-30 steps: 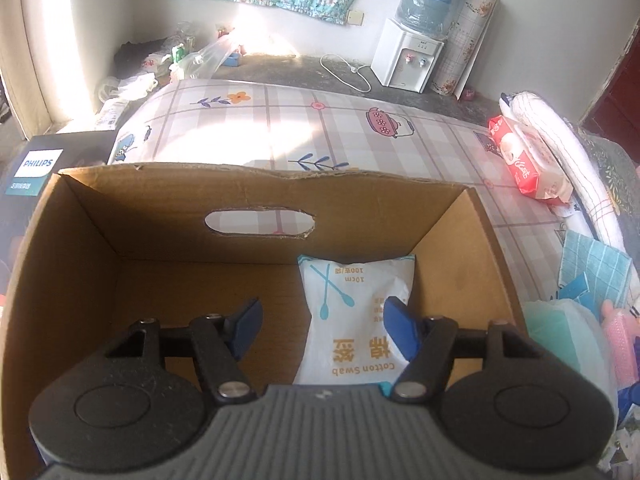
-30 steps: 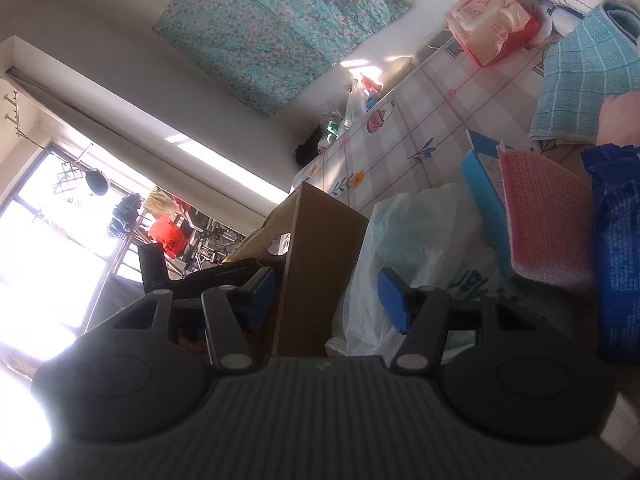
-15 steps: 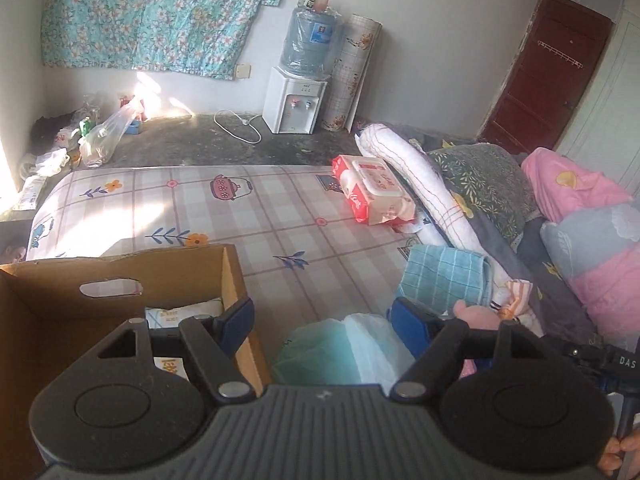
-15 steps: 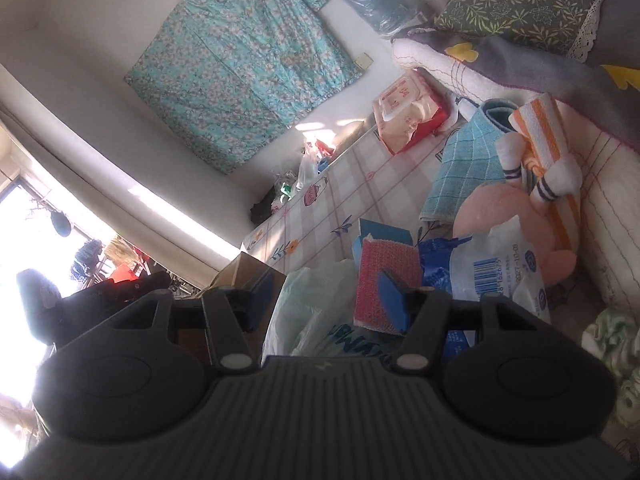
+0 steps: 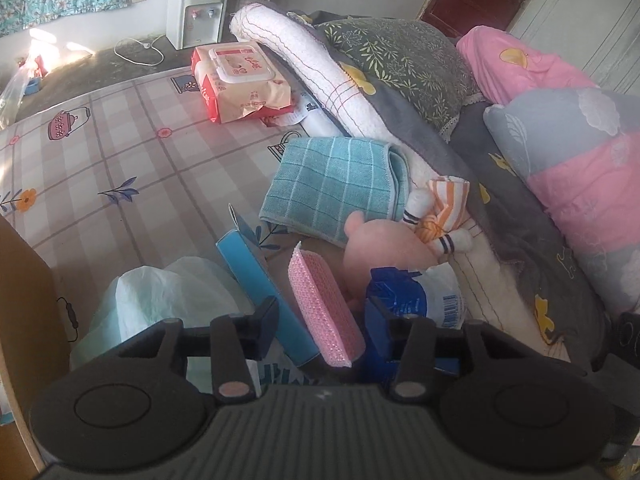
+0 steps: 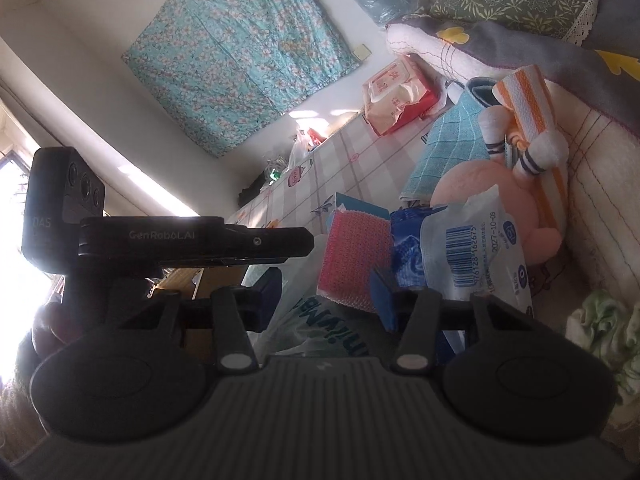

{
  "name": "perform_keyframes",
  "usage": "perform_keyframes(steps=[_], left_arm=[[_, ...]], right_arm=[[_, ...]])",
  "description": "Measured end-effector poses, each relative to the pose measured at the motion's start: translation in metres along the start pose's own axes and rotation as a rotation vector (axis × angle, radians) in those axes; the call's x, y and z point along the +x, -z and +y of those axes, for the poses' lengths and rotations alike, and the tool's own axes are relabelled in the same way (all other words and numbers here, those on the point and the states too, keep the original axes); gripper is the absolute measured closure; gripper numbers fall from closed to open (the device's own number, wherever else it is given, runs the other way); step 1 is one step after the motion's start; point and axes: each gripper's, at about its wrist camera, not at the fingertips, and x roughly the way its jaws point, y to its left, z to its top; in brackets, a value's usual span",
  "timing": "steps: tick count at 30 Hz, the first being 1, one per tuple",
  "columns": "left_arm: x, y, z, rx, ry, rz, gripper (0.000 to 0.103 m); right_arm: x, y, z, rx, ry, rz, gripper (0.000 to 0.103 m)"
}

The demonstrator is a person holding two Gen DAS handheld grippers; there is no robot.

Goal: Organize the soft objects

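My left gripper (image 5: 320,328) has just been narrowing its jaws, and between them stand a nubbly pink sponge (image 5: 324,312) and a stiff blue box (image 5: 264,292), neither visibly pinched; my right gripper (image 6: 326,292) has also been closing, part open, with the same sponge (image 6: 354,260) ahead and nothing gripped; a crinkly pale-green bag (image 5: 160,300) lies lower left, a waffle-weave teal towel (image 5: 332,184) and a round pink plush toy (image 5: 380,248) at centre, a glossy barcoded packet (image 6: 476,256) to the right.
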Motion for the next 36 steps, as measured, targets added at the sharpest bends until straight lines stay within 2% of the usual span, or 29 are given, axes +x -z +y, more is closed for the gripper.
perform_keyframes(steps=[2, 5, 10, 15, 19, 23, 28, 33, 36], left_arm=[[0.014, -0.006, -0.003, 0.006, -0.028, 0.027, 0.058], [0.031, -0.011, -0.003, 0.004, -0.056, 0.053, 0.069], [0.031, -0.011, -0.002, -0.014, -0.054, 0.021, 0.078], [0.003, -0.006, 0.001, -0.058, -0.036, -0.052, 0.079], [-0.027, 0.005, 0.011, -0.110, -0.022, -0.119, 0.079], [-0.048, 0.025, 0.028, -0.177, -0.015, -0.140, 0.080], [-0.061, 0.047, 0.045, -0.230, 0.001, -0.135, 0.081], [-0.065, 0.062, 0.046, -0.222, 0.006, -0.113, 0.083], [-0.064, 0.064, 0.042, -0.182, -0.017, -0.094, 0.082]], right_arm=[[0.003, 0.003, -0.003, 0.014, -0.006, 0.008, 0.055], [0.005, 0.008, -0.005, 0.024, -0.006, 0.009, 0.055], [0.002, 0.014, -0.010, 0.059, -0.021, 0.009, 0.055], [0.008, 0.015, -0.026, 0.236, -0.163, 0.027, 0.053], [0.018, 0.015, -0.026, 0.326, -0.244, 0.040, 0.053], [0.032, 0.016, -0.017, 0.335, -0.233, 0.063, 0.053], [0.051, 0.019, -0.015, 0.348, -0.180, 0.096, 0.053], [0.065, 0.019, -0.013, 0.362, -0.143, 0.095, 0.053], [0.071, 0.017, -0.015, 0.369, -0.133, 0.096, 0.055]])
